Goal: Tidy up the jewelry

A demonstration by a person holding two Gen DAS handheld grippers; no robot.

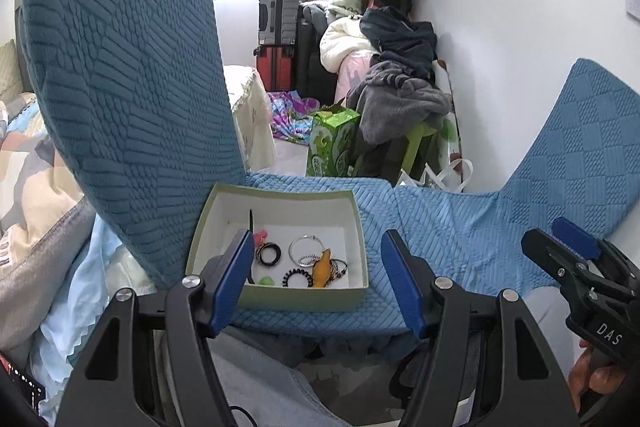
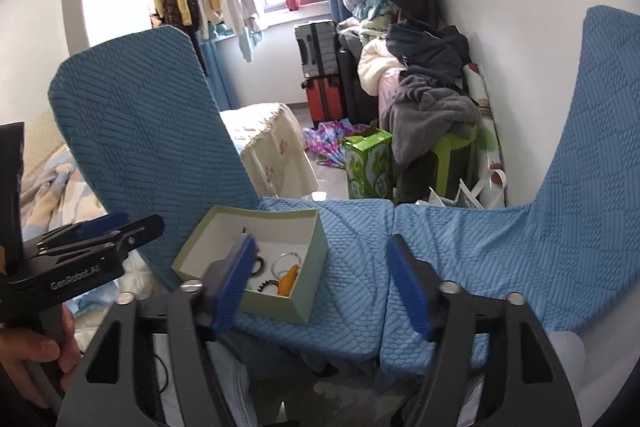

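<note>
A pale green open box (image 1: 218, 223) (image 2: 308, 251) sits on a blue textured seat cover. Inside lie a silver ring bracelet (image 1: 306, 247) (image 2: 285, 259), a black coiled hair tie (image 1: 298, 277), a black ring (image 1: 269, 254), an orange clip (image 1: 322, 267) (image 2: 289, 281), a small pink piece and a green bead. My left gripper (image 1: 318, 281) hangs just before the box, open, nothing between its blue pads. My right gripper (image 2: 320, 283) is open over the seat's front edge, its left finger (image 2: 234, 283) overlapping the box; it also shows at the right in the left wrist view (image 1: 576, 259).
Two blue-covered chair backs (image 1: 128, 87) (image 2: 600, 187) flank the seat. Beyond are a green carton (image 1: 332, 143), a stool heaped with clothes (image 1: 404, 99), suitcases (image 1: 280, 39), a covered table (image 2: 272, 147) and hanging garments. A hand (image 2: 28, 359) holds the left gripper's handle.
</note>
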